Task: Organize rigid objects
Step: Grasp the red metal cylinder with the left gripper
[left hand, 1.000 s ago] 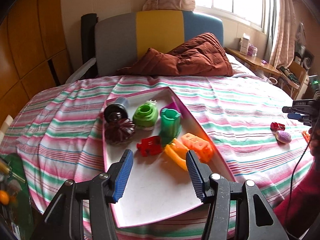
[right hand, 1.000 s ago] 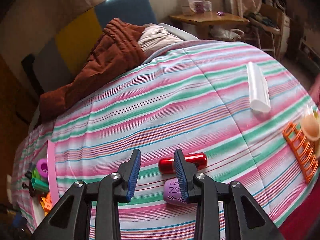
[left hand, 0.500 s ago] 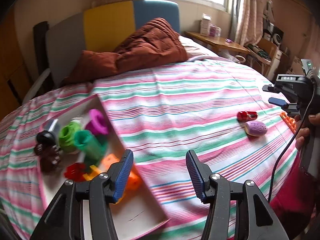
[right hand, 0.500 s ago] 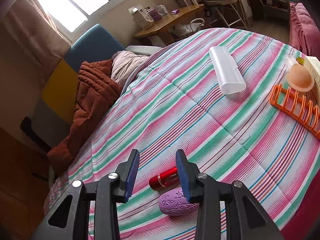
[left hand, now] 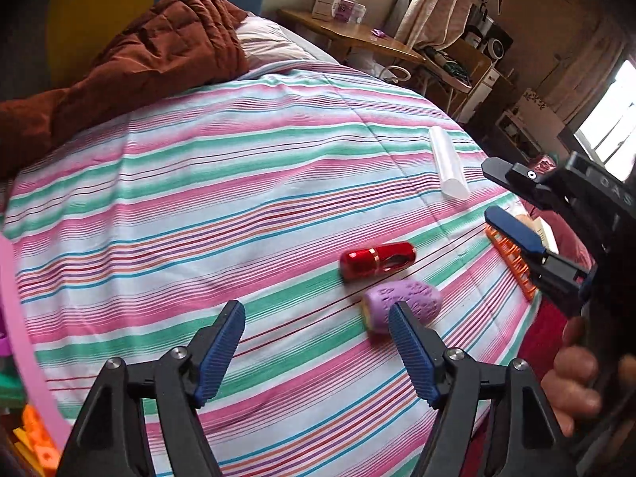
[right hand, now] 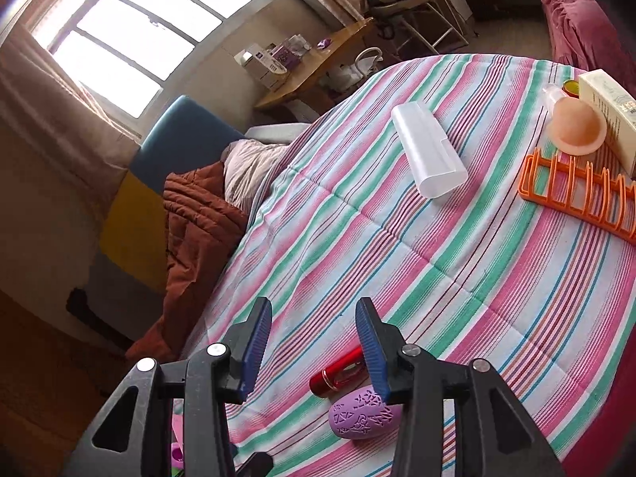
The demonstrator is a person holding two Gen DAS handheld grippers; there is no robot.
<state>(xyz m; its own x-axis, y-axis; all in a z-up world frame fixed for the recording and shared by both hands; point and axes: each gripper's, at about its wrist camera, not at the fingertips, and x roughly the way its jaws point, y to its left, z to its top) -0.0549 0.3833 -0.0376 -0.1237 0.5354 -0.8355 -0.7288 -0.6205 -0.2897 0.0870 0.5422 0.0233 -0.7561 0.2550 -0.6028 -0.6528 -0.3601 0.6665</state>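
A shiny red cylinder (left hand: 377,259) and a purple patterned egg-shaped case (left hand: 401,305) lie side by side on the striped bedspread. My left gripper (left hand: 316,320) is open and empty, just short of the purple case, whose right side touches my right finger's tip in view. My right gripper (right hand: 314,316) is open and empty above the bedspread; the red cylinder (right hand: 338,369) and purple case (right hand: 359,415) show low between and under its fingers. The right gripper also shows in the left wrist view (left hand: 501,194). The pink tray's rim (left hand: 16,318) is at far left.
A translucent white box (right hand: 427,149), an orange rack (right hand: 576,194), a peach cup (right hand: 576,125) and a cream carton (right hand: 608,111) lie at the bed's right. A brown quilt (left hand: 131,55) is at the headboard. A wooden side table (right hand: 318,63) stands beyond.
My left gripper swung right, away from the tray, and now faces the red cylinder and purple case. My right gripper tilted up and back, so both objects sit lower in its view.
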